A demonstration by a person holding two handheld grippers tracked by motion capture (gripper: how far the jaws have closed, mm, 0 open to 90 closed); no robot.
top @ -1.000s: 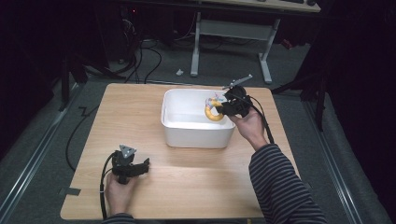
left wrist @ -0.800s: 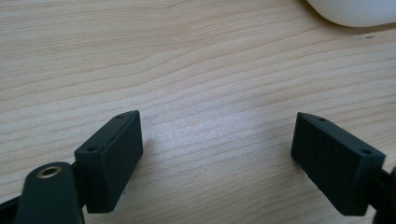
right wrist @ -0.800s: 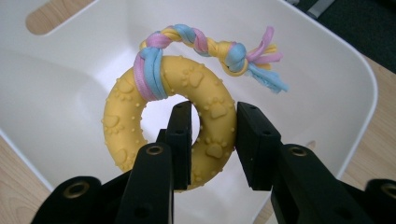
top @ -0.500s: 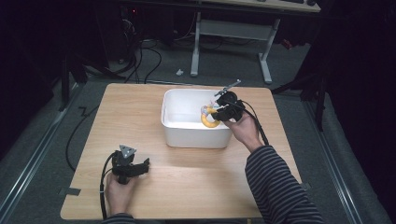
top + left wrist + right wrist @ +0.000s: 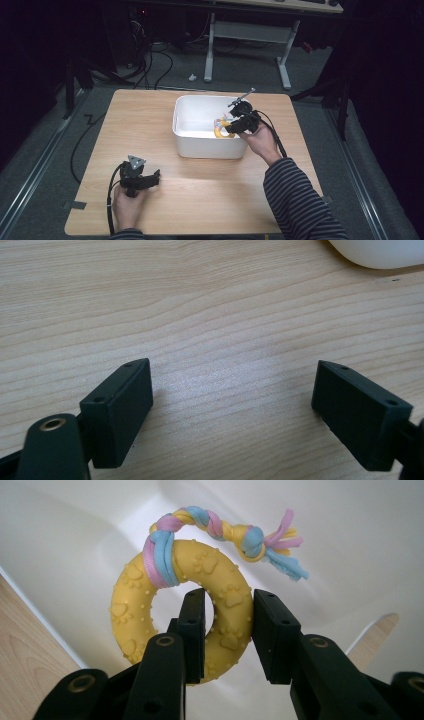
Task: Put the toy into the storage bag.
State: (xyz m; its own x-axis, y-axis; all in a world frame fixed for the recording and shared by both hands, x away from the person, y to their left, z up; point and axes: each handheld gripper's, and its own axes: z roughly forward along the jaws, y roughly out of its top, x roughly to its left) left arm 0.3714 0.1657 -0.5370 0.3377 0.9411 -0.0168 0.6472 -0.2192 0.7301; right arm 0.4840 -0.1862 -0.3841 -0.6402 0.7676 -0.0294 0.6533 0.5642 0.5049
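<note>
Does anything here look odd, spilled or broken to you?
Nothing stands out. The right hand-held gripper is shut on one side of a yellow ring toy with a braided rope tail, held over the white tub. The left hand-held gripper rests open on the wooden table. I see no spill or damage.

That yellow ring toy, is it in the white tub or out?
In, but held: the yellow ring toy hangs inside the white tub, pinched between the right gripper's jaws.
</note>
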